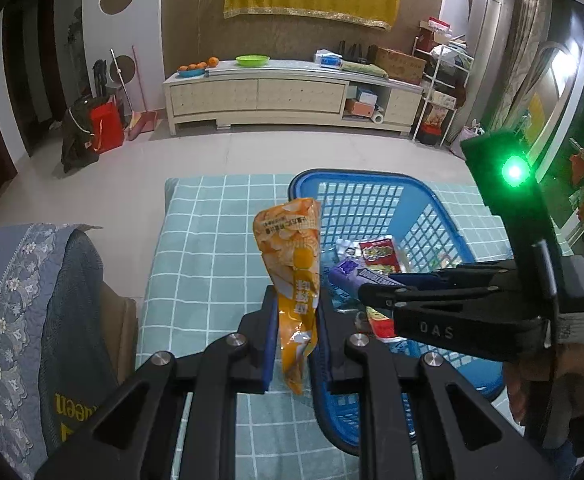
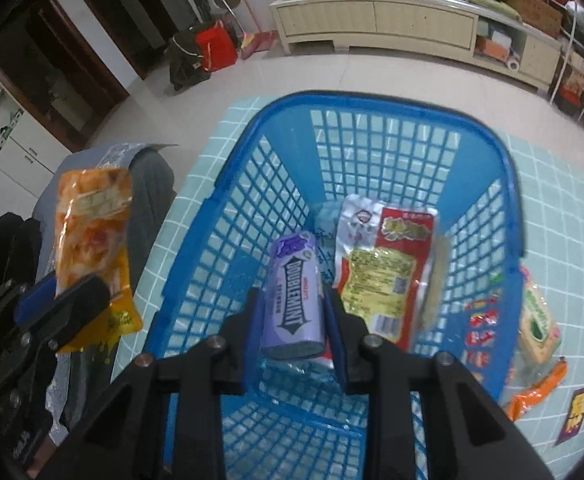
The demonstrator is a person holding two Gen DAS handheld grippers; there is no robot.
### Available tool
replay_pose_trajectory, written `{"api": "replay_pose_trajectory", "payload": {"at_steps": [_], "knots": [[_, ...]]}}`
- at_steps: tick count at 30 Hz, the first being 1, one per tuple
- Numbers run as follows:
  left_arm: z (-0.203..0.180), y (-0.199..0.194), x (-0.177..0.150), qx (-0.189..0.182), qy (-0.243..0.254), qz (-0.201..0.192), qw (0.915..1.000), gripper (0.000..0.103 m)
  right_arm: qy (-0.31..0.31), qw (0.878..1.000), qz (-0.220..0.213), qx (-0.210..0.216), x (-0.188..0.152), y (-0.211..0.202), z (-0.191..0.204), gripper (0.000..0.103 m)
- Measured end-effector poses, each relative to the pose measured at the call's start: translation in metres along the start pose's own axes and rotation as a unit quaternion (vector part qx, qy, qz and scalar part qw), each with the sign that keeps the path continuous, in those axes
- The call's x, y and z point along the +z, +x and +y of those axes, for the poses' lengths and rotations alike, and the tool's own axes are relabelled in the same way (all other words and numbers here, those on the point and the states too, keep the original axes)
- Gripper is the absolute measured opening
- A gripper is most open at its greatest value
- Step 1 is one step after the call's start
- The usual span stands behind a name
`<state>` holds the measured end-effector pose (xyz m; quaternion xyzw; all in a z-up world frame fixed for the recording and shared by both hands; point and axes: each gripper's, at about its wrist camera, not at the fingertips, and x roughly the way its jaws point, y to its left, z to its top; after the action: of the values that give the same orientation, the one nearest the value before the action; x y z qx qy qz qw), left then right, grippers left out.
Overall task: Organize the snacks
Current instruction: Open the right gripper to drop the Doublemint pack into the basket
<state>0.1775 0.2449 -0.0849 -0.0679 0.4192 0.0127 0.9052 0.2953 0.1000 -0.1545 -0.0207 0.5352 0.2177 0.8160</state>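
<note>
Left gripper (image 1: pixel 296 340) clamped tight on the orange snack packet (image 1: pixel 296 272) beside the blue basket (image 1: pixel 372 184), right gripper (image 2: pixel 292 328) pinching the purple gum bottle (image 2: pixel 294 296) over it, red packet (image 2: pixel 388 272) lying inside.

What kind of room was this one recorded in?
Most likely a home living room: a long low cabinet against the wall with a plate of oranges on top, a broom leaning in the corner, and a tiled floor.
</note>
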Motion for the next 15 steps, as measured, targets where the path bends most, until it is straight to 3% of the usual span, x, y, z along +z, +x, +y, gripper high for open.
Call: {"api": "replay_pose_trajectory", "payload": {"at_steps": [2,3,4,5,6,15], "knots": [[0.002,0.004,-0.001,0.003,-0.002,0.004,1.0,0.016,-0.004,1.0,-0.002,0.012,0.001,0.003,0.001,0.035],[0.002,0.005,0.0,0.006,-0.003,0.005,1.0,0.016,-0.004,1.0,0.002,0.017,0.002,0.005,0.0,0.04],[0.001,0.005,0.0,0.007,-0.005,0.006,0.9999,0.016,-0.001,1.0,0.008,0.022,0.002,0.007,-0.001,0.049],[0.002,0.005,0.0,0.007,-0.009,0.006,0.9999,0.016,0.0,1.0,0.01,0.022,0.003,0.007,-0.002,0.075],[-0.002,0.004,0.001,0.009,-0.012,0.006,0.9999,0.016,0.002,1.0,0.007,0.022,0.003,0.005,-0.004,0.086],[-0.014,-0.011,0.004,0.0,-0.012,0.0,0.9999,0.016,-0.002,0.999,-0.035,-0.007,-0.003,-0.049,-0.018,0.087]]}}
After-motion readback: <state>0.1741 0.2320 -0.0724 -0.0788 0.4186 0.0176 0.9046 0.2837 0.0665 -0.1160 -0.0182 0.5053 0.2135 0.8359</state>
